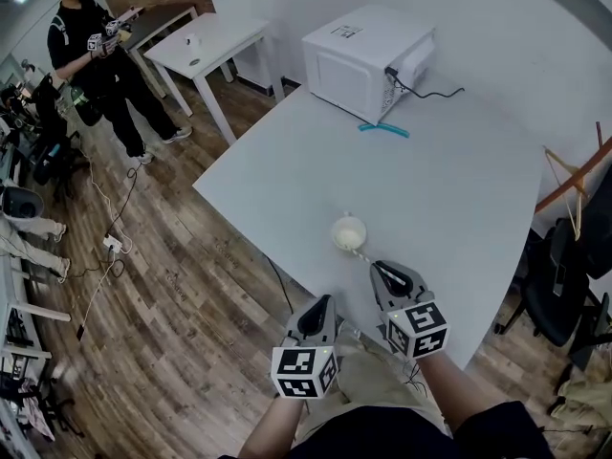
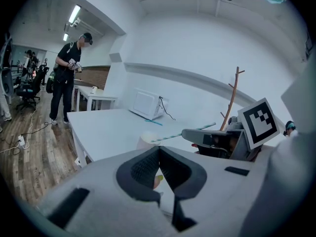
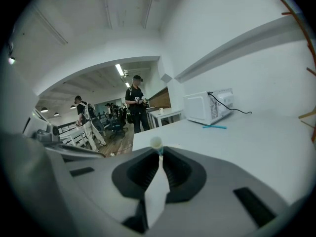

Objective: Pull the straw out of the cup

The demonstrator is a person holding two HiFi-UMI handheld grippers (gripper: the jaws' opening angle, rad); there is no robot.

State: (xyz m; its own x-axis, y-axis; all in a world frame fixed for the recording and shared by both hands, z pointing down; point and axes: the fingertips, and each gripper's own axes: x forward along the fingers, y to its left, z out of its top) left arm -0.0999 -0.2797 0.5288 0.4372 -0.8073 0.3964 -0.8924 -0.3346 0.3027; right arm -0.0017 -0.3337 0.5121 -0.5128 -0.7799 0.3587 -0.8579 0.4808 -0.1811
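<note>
- The teal-and-white striped paper straw [image 1: 364,255] slants from the rim of the small white paper cup [image 1: 348,232] towards the person. Its near end is clamped in the right gripper [image 1: 381,268].
- The cup stands upright on the large white worktop [image 1: 449,189], near the edge closest to the person.
- The right gripper view looks straight down the straw [image 3: 160,152]. Only a teal stub shows, pinched where the jaws of the right gripper [image 3: 160,154] close tight on it, and the cup [image 3: 156,142] is a pale round just past the tips.
- The left gripper view shows the straw [image 2: 185,134] side-on at full length. It rises from the cup [image 2: 146,141] to the right gripper [image 2: 192,135], which is raised a little above the worktop and points at the cup.
- The jaws of the left gripper [image 2: 159,151] meet at their tips with nothing between them.
- In the head view the left gripper [image 1: 326,301] hangs at the worktop's near edge, beside the right one and apart from the cup, aimed forward.
- Farther back on the worktop sits a white box-shaped microwave oven [image 1: 368,60], and a loose teal straw [image 1: 384,129] lies just in front of it.
- Beyond that, a person in dark clothes [image 1: 96,55] stands on the wooden plank floor [image 1: 191,285].
</note>
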